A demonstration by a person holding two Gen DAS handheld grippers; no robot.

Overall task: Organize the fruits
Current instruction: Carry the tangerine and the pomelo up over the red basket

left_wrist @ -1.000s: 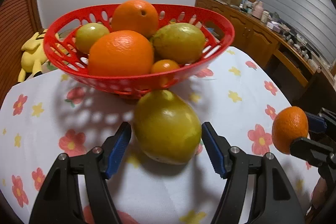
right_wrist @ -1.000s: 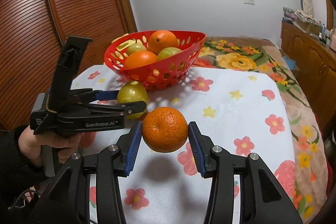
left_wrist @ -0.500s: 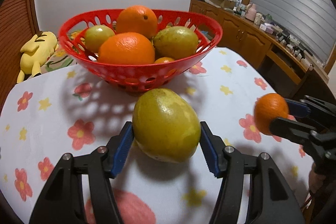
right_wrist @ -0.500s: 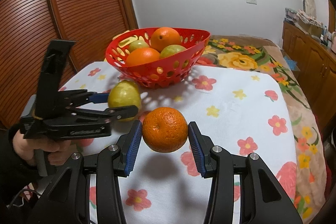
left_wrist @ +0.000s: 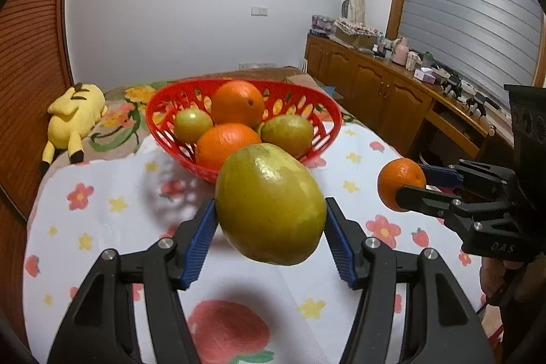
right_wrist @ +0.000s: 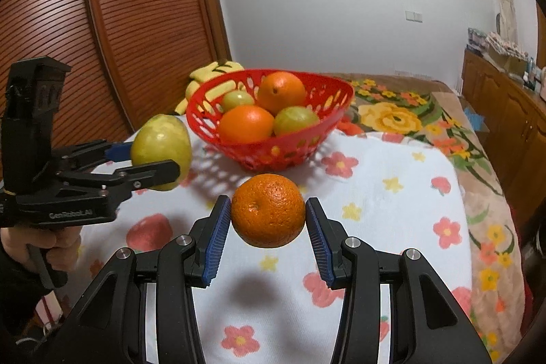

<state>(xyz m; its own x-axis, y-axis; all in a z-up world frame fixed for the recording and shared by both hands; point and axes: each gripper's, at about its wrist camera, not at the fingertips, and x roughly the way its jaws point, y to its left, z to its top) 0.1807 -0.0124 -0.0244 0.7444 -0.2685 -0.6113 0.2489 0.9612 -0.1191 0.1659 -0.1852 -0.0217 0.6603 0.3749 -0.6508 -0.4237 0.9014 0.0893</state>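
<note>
My left gripper (left_wrist: 269,236) is shut on a large yellow-green fruit (left_wrist: 270,204) and holds it in the air above the table, short of the red basket (left_wrist: 327,111). The fruit also shows in the right wrist view (right_wrist: 161,149). My right gripper (right_wrist: 268,229) is shut on a small orange (right_wrist: 268,214), held above the cloth to the right of the left gripper; the orange also shows in the left wrist view (left_wrist: 401,183). The basket (right_wrist: 293,149) holds two oranges and two green fruits.
The table has a white flowered cloth (right_wrist: 392,193). A yellow plush toy (left_wrist: 73,118) lies behind the basket to the left. A wooden sideboard (left_wrist: 392,91) with small items runs along the right wall. A slatted wooden door (right_wrist: 119,23) stands at the left.
My left gripper closed on the green fruit and lifted it off the cloth, backing away from the basket. My right gripper kept holding the orange at about the same height.
</note>
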